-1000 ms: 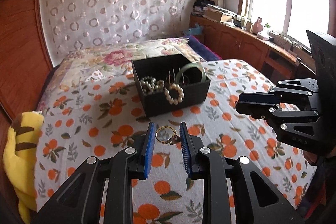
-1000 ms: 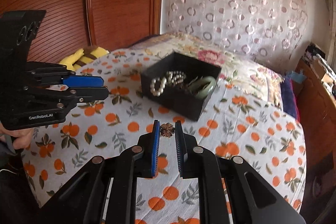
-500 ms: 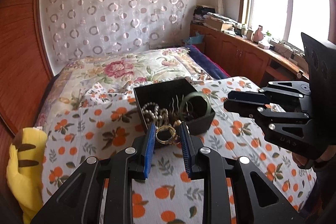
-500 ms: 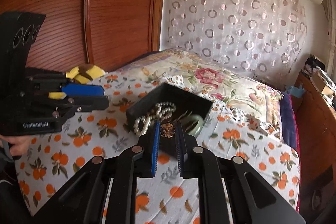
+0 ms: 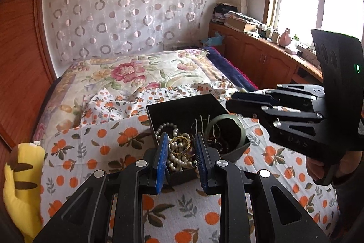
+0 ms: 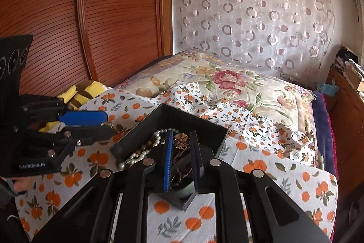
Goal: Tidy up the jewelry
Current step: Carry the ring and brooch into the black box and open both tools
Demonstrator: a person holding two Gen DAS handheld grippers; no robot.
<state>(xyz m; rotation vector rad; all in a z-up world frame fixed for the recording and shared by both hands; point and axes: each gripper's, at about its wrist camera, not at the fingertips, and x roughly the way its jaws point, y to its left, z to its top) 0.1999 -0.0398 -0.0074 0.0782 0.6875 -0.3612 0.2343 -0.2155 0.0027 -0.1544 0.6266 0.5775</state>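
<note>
A black jewelry box (image 5: pixel 182 107) stands on the orange-print cloth (image 5: pixel 95 147). It holds pearl strands (image 5: pixel 177 161), a green bangle (image 5: pixel 227 122) and hairpins. My left gripper (image 5: pixel 181 144) is shut on a gold ring (image 5: pixel 179 145) and holds it over the box's near side. My right gripper (image 6: pixel 181 140) is shut on a bronze flower brooch (image 6: pixel 181 140) and holds it over the box (image 6: pixel 173 115). Each gripper shows in the other's view, the right one (image 5: pixel 234 104) and the left one (image 6: pixel 100 120).
A yellow striped plush toy (image 5: pixel 20 183) lies at the cloth's left edge. A floral quilt (image 5: pixel 136 74) covers the bed behind the box. A wooden wardrobe (image 6: pixel 79 22) stands on the left and a cluttered wooden counter (image 5: pixel 261 51) under the window on the right.
Both grippers have closed on their pieces, lifted them off the cloth and moved forward until they hang over the box. The box now sits close under the fingertips.
</note>
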